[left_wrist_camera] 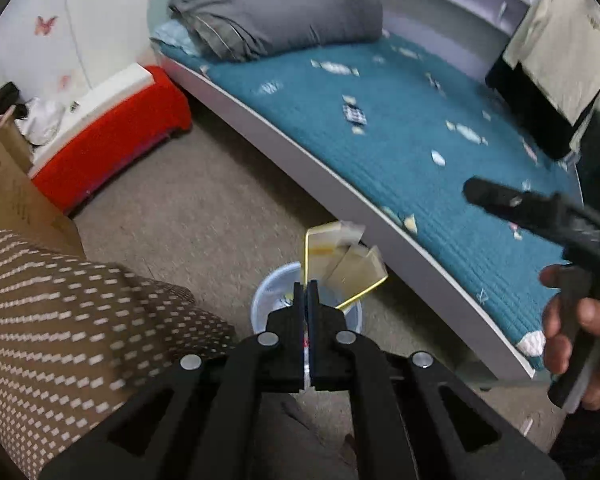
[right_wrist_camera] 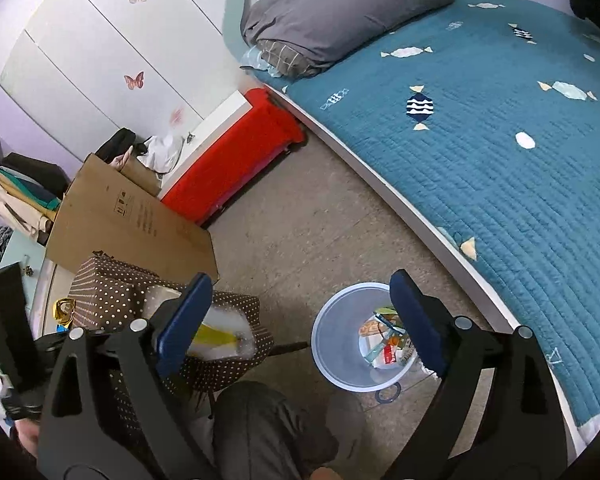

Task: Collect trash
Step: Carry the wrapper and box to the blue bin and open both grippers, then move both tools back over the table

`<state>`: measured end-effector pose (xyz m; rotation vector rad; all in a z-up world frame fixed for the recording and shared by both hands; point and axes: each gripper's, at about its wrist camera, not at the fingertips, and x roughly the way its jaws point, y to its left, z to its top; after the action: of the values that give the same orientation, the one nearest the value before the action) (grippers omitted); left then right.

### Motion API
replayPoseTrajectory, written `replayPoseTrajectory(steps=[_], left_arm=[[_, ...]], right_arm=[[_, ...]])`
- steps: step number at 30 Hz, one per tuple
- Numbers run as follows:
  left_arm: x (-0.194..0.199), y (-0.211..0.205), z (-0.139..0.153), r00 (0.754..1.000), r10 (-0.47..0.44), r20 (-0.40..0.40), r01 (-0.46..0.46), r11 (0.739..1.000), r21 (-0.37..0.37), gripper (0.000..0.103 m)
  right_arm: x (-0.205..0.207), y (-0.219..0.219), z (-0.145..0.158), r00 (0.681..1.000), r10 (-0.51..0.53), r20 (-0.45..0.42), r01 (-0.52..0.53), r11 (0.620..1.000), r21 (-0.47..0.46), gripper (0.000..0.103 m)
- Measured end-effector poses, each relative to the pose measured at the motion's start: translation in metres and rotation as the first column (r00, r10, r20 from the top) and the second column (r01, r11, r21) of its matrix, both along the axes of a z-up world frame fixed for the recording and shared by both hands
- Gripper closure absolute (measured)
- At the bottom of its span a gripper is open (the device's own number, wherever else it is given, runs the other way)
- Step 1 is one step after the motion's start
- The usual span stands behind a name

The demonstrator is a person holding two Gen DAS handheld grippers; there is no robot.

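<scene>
My left gripper [left_wrist_camera: 306,286] is shut on a crumpled beige wrapper [left_wrist_camera: 352,264] with a yellow edge, and holds it just over a pale blue trash bin [left_wrist_camera: 264,292] on the floor. In the right wrist view the same bin [right_wrist_camera: 328,344] stands below and between the fingers of my right gripper [right_wrist_camera: 300,280]. That gripper is open, its blue pads [right_wrist_camera: 184,312] wide apart with nothing between them. Several colourful wrappers [right_wrist_camera: 384,344] lie in the bottom of the bin. A hand [left_wrist_camera: 572,320] holds the right gripper's handle at the right of the left wrist view.
A bed with a teal quilt [right_wrist_camera: 480,140] and a grey pillow [right_wrist_camera: 340,12] runs along the right. A red box [right_wrist_camera: 228,168], a cardboard sheet [right_wrist_camera: 132,224] and a brown dotted box [right_wrist_camera: 108,292] crowd the left. A person's knee [right_wrist_camera: 268,432] is near the bin.
</scene>
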<state>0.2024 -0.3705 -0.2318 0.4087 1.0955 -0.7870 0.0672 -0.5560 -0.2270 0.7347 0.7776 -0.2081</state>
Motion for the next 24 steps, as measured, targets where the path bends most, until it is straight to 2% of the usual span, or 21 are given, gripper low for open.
replayPoseTrajectory(steps=[2, 3, 4, 5, 6, 7, 8, 9, 14, 16, 24], left_arm=[[0.002, -0.010, -0.011, 1.000, -0.016, -0.011, 0.017, 1.000, 0.025, 0.100], [0.006, -0.016, -0.017, 0.999, -0.022, -0.039, 0.023, 0.999, 0.036, 0.091], [0.008, -0.018, -0.022, 0.998, -0.021, -0.056, 0.023, 0.999, 0.046, 0.080], [0.010, -0.019, -0.024, 0.999, -0.013, -0.053, 0.016, 0.998, 0.060, 0.049], [0.012, -0.020, -0.022, 0.999, 0.000, -0.040, 0.003, 0.998, 0.064, 0.036], [0.013, -0.018, -0.015, 1.000, 0.007, -0.010, -0.006, 1.000, 0.022, 0.024], [0.012, -0.015, -0.009, 1.000, 0.006, 0.019, -0.006, 1.000, -0.003, 0.019], [0.011, -0.014, -0.005, 0.999, 0.006, 0.044, -0.007, 1.000, 0.003, 0.014], [0.005, -0.003, 0.009, 0.997, 0.015, 0.077, -0.016, 1.000, 0.006, 0.012], [0.003, 0.006, 0.017, 0.995, 0.036, 0.097, -0.037, 0.999, 0.001, 0.011], [-0.007, 0.048, 0.058, 0.983, 0.119, 0.137, -0.107, 0.990, -0.093, 0.010]], right_arm=[[0.000, 0.000, 0.001, 1.000, 0.003, 0.002, -0.003, 1.000, -0.002, 0.015], [0.000, 0.001, 0.002, 1.000, 0.005, 0.003, -0.005, 1.000, -0.001, 0.014], [-0.001, 0.002, 0.001, 1.000, 0.008, 0.004, -0.008, 1.000, 0.000, 0.014], [-0.001, 0.003, 0.001, 1.000, 0.012, 0.004, -0.012, 1.000, 0.001, 0.014], [-0.001, 0.007, 0.001, 1.000, 0.015, 0.003, -0.015, 1.000, 0.000, 0.014], [-0.001, 0.011, 0.001, 1.000, 0.021, 0.004, -0.021, 1.000, -0.001, 0.014], [0.000, 0.014, 0.000, 1.000, 0.027, 0.003, -0.027, 1.000, 0.000, 0.014], [0.001, 0.016, 0.000, 1.000, 0.030, 0.003, -0.030, 1.000, 0.000, 0.014], [0.003, 0.027, 0.000, 0.999, 0.043, 0.000, -0.043, 0.999, 0.004, 0.012], [0.004, 0.031, 0.001, 0.999, 0.042, -0.004, -0.042, 0.999, -0.005, 0.006], [0.010, 0.056, 0.023, 0.998, 0.063, 0.000, -0.063, 0.997, -0.054, 0.006]])
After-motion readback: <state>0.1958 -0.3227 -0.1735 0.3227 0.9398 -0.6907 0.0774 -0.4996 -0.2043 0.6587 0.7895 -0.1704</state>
